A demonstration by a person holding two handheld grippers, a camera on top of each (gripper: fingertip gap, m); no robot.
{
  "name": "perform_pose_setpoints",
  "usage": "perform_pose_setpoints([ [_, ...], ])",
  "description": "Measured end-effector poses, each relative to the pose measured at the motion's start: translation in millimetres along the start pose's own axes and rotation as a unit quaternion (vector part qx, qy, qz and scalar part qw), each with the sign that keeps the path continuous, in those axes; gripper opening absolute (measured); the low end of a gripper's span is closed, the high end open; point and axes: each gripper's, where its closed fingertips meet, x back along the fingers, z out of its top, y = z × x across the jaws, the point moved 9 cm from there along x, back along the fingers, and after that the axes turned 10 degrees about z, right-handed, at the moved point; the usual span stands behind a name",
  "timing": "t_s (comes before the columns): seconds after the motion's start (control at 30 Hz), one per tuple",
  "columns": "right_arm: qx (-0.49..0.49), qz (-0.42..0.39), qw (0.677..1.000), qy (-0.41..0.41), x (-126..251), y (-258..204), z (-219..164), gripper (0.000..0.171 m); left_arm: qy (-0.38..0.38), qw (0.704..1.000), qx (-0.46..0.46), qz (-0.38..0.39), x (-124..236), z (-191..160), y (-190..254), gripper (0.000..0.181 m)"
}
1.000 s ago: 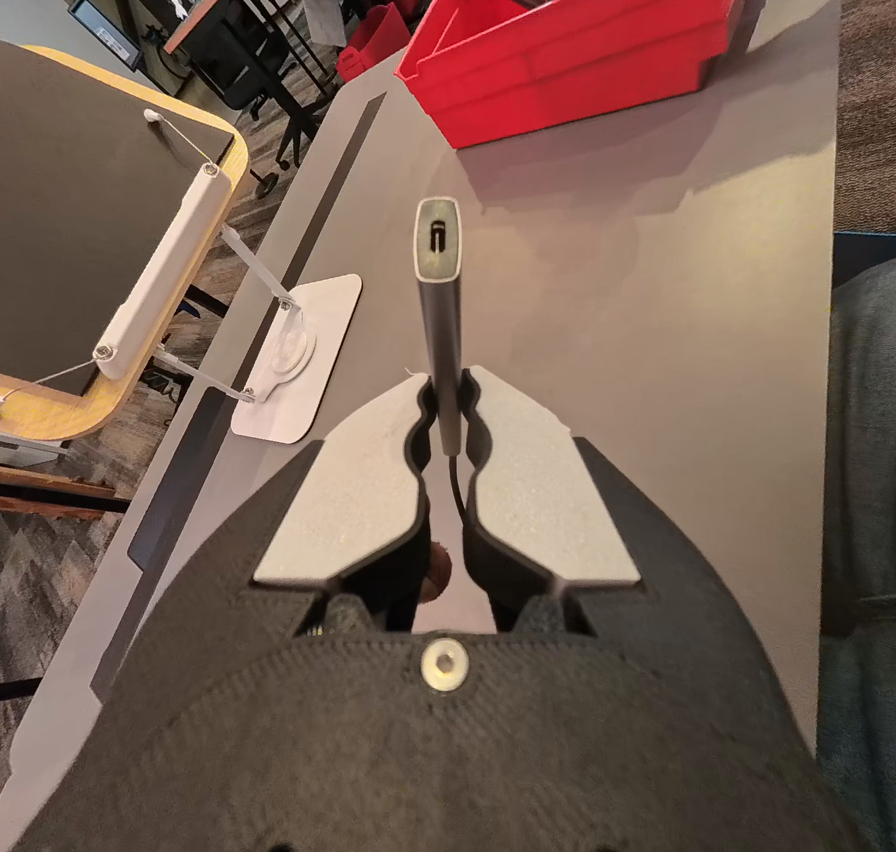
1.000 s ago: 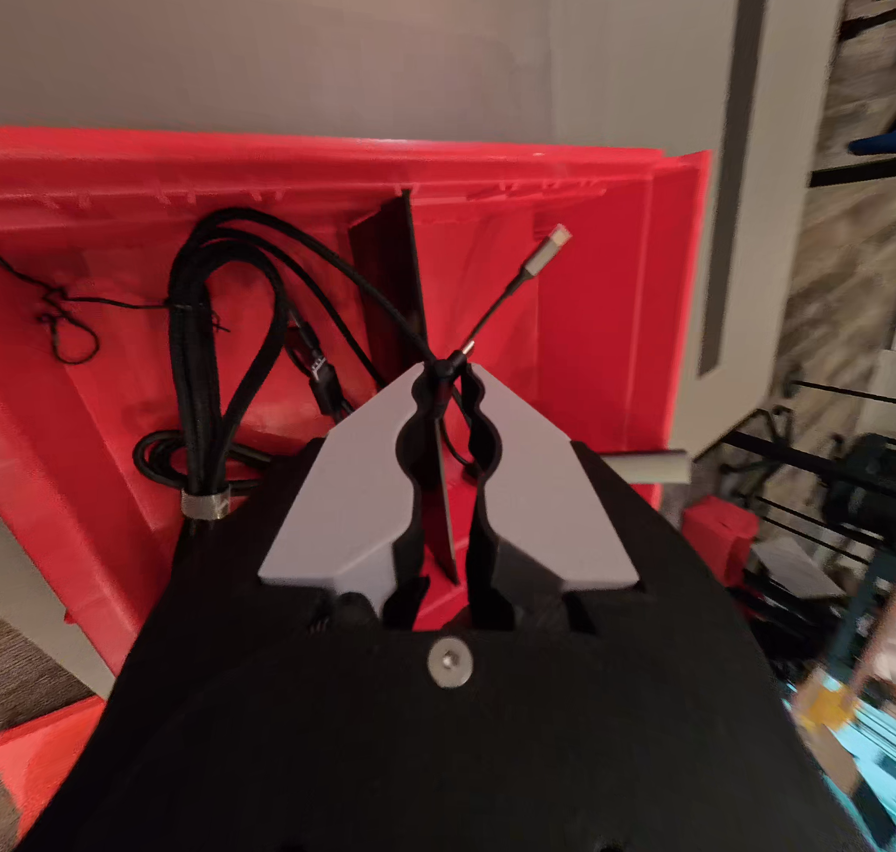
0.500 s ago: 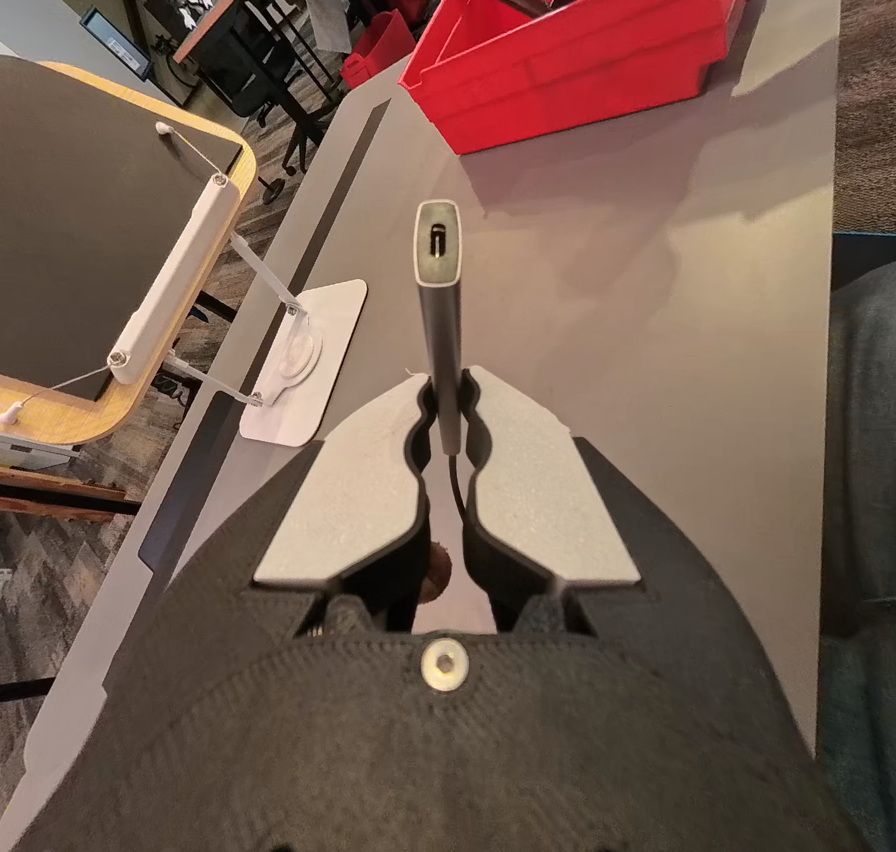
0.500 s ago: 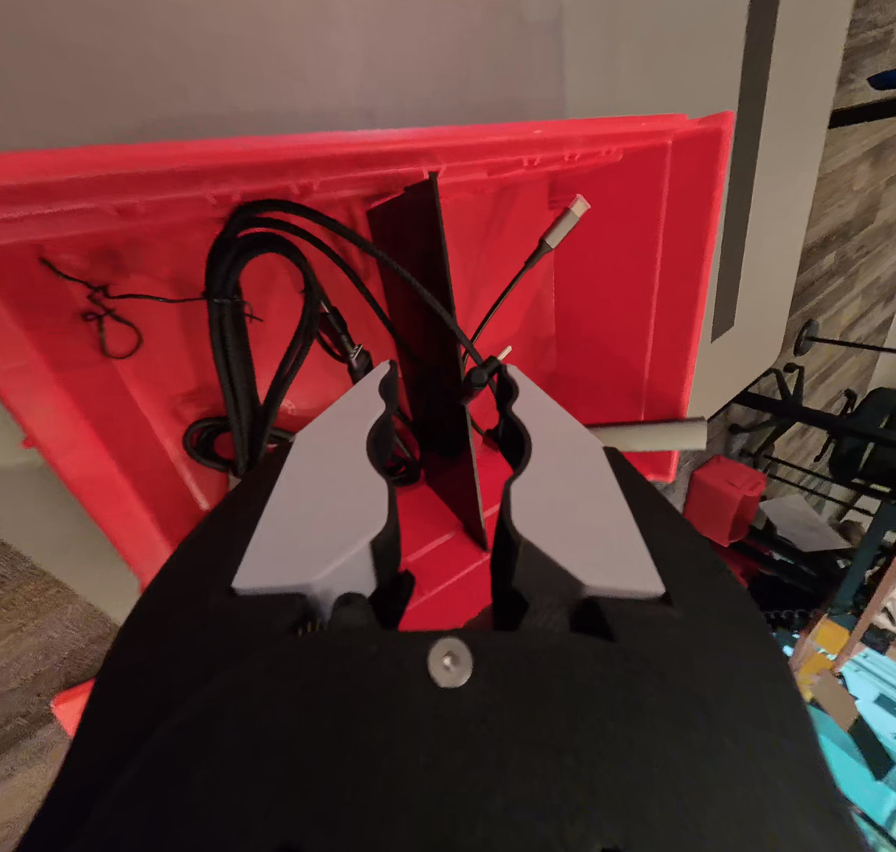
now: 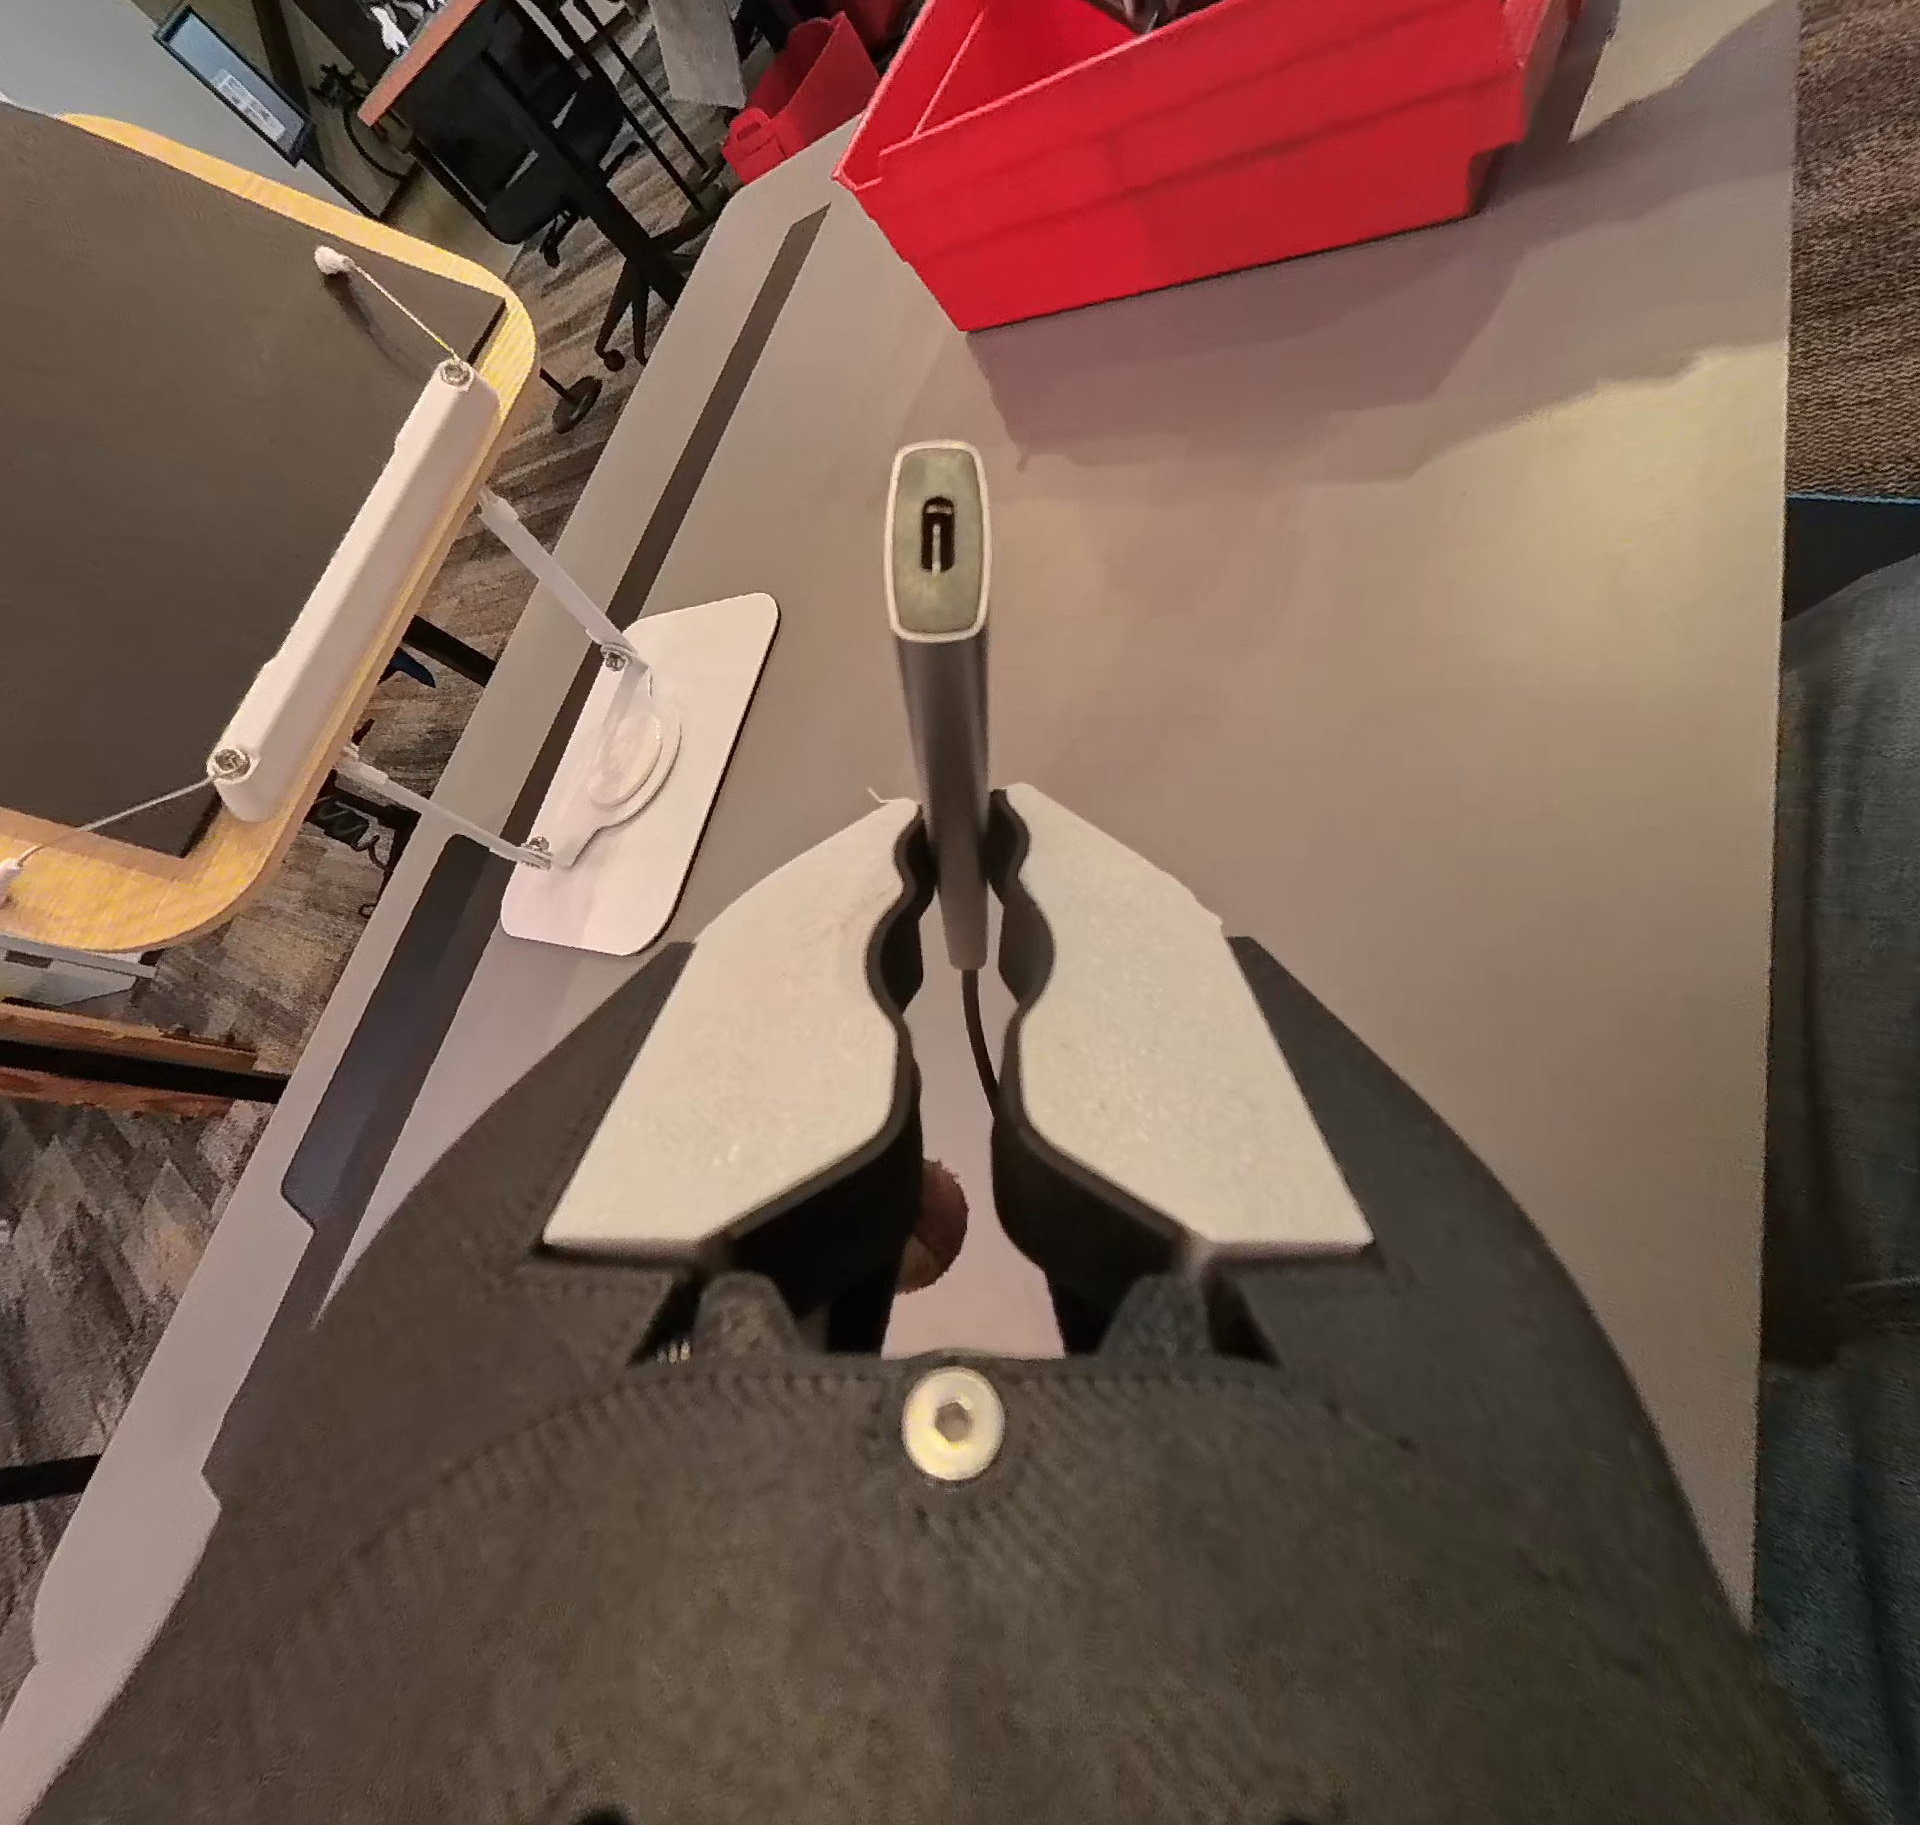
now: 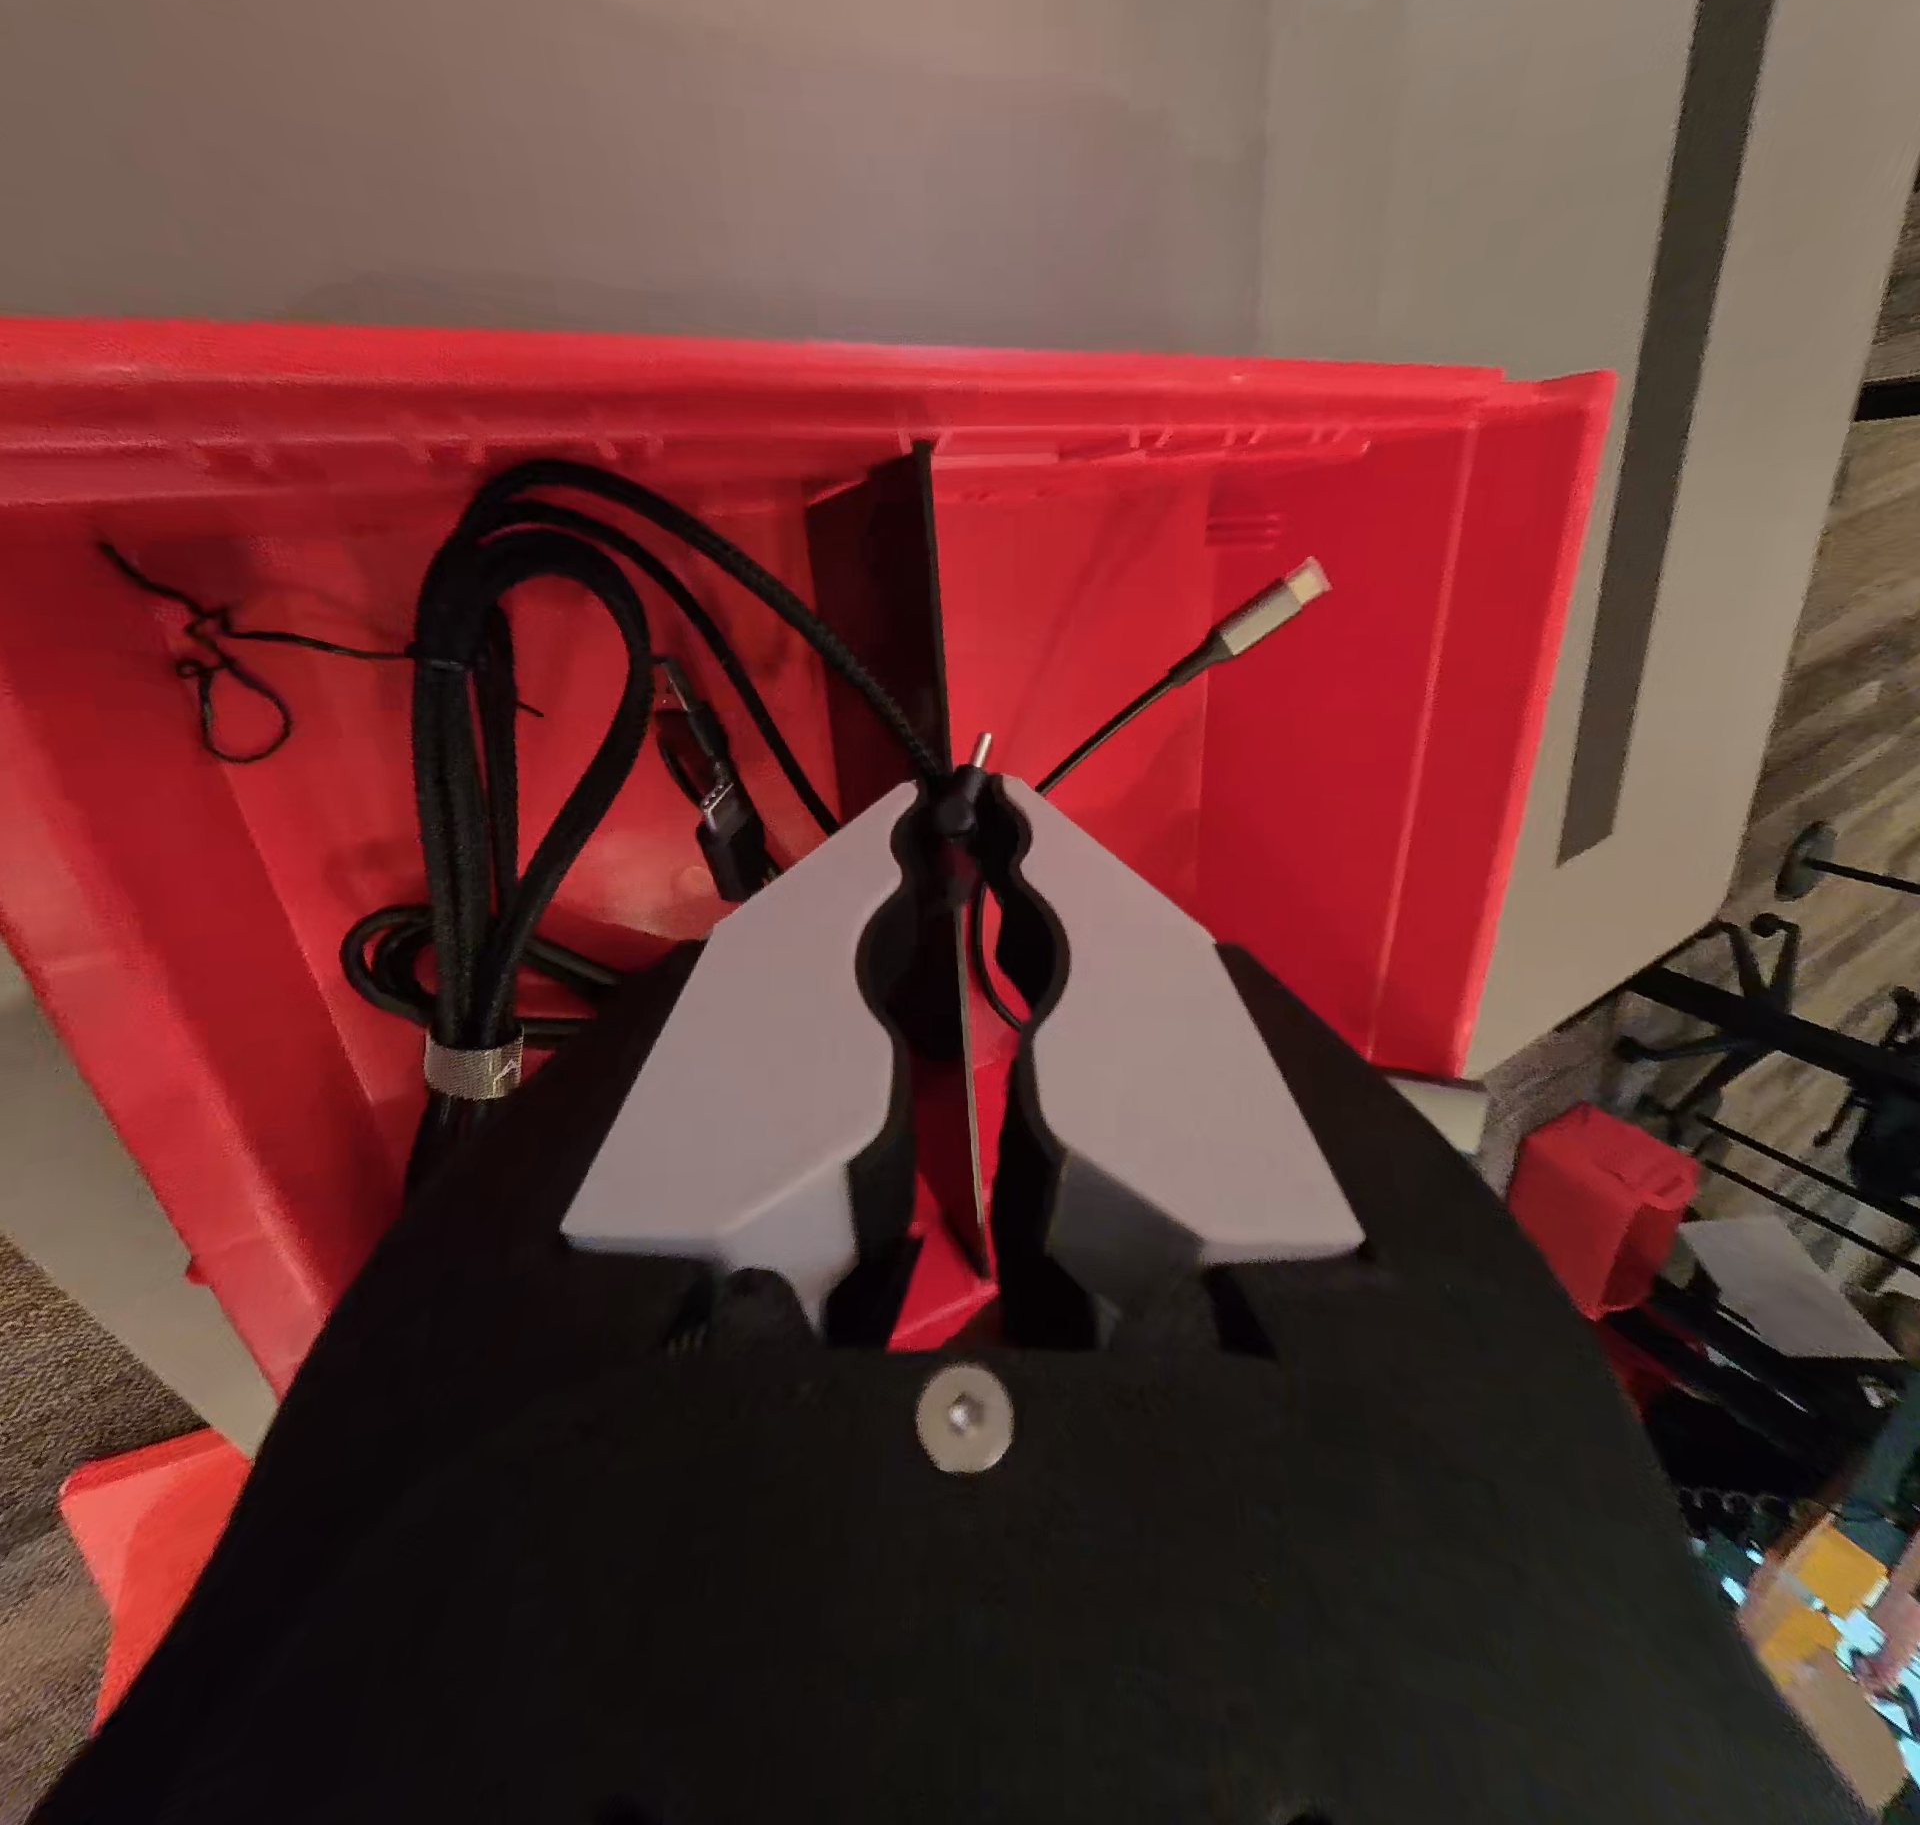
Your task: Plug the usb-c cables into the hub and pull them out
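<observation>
Left wrist view: the left gripper has its jaws pinched on the hub, a slim dark grey stick that points forward away from the camera, raised above the grey surface. The hub's far end face shows one small slot-shaped port, and a thin black lead runs from its near end back between the jaws. Beyond it, at the far edge of the surface, stands a red bin. To the left, a white flat stand sits on the surface and carries a dark panel with a wooden edge. A person's blue-clad leg shows along the right border.

Right wrist view: the right gripper is over the red bin and its jaws are pressed together on a thin black cable near a small metal plug tip that sticks out just past the jaw tips. The cable runs on up to the right and ends in a silver usb-c plug, held in the air in the bin's right compartment. A dark divider splits the bin. In the left compartment lies a bundle of black braided cables, bound by a grey strap, with another plug just beside it and a loose black tie further left.
</observation>
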Motion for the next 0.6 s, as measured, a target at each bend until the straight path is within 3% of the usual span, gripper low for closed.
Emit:
perform_pose_setpoints([
  [0.17,-0.003,-0.025,1.0,-0.018,20.8,-10.6,8.7,0.005,-0.002,1.0,0.0,-0.001,-1.3,-1.1,0.6,0.009],
  [0.33,-0.082,0.006,0.997,0.007,36.2,-30.1,7.5,0.005,0.0,1.0,0.001,0.002,1.0,-0.4,-1.3,0.009],
  [0.6,-0.235,0.002,0.971,0.054,8.8,-38.2,-20.3,0.005,0.0,1.0,-0.001,-0.002,-0.1,0.7,1.2,0.009],
])
